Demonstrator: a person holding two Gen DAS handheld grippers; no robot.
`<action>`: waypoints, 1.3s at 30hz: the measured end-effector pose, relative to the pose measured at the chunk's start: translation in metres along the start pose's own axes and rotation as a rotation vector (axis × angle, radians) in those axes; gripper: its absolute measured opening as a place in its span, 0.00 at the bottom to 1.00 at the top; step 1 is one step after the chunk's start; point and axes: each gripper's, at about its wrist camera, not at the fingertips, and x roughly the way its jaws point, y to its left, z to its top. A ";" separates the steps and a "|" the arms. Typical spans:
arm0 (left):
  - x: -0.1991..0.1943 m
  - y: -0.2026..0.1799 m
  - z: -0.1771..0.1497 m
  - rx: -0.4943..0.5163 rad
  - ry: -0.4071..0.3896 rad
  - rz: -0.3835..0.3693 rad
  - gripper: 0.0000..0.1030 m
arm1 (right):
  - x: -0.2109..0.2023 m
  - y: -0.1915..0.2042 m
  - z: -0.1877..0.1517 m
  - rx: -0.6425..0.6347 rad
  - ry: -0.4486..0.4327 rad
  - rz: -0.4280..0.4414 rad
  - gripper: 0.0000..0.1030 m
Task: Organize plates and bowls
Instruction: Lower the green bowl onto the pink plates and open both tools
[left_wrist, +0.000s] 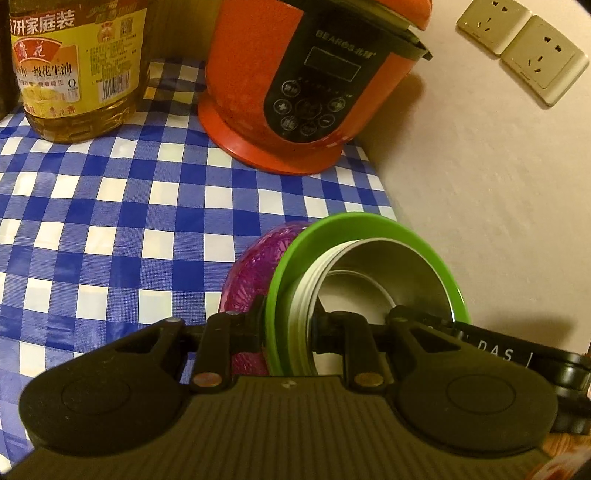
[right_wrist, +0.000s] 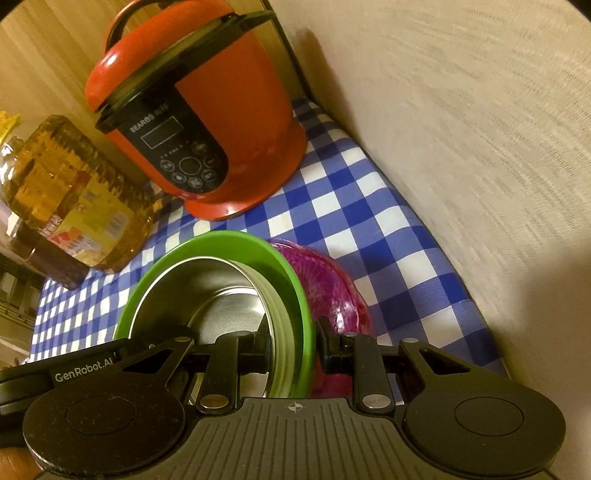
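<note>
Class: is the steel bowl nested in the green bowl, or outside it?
Nested: the steel bowl sits within the green bowl rim, both tipped on edge.

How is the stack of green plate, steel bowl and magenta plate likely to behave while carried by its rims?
Both the left gripper and right gripper clamp rims. The shiny steel bowl looks smooth, so probably slippery. It sits loose in the green plastic plate, so tilting may shift it. The magenta patterned plate looks rigid.

Black ribbed gripper (right_wrist: 291, 354) bodies with round side discs, brass-coloured pivot screws, white "GenRobot.AI" lettering.
</note>
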 end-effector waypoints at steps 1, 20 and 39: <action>0.002 0.000 0.000 0.003 0.000 0.002 0.19 | 0.002 -0.001 0.000 0.001 0.002 0.000 0.23; 0.015 0.001 0.001 0.019 -0.029 -0.003 0.20 | 0.015 -0.005 0.001 -0.013 -0.015 -0.004 0.23; -0.015 0.000 -0.003 0.029 -0.110 -0.014 0.45 | -0.013 0.002 -0.005 -0.051 -0.103 0.054 0.55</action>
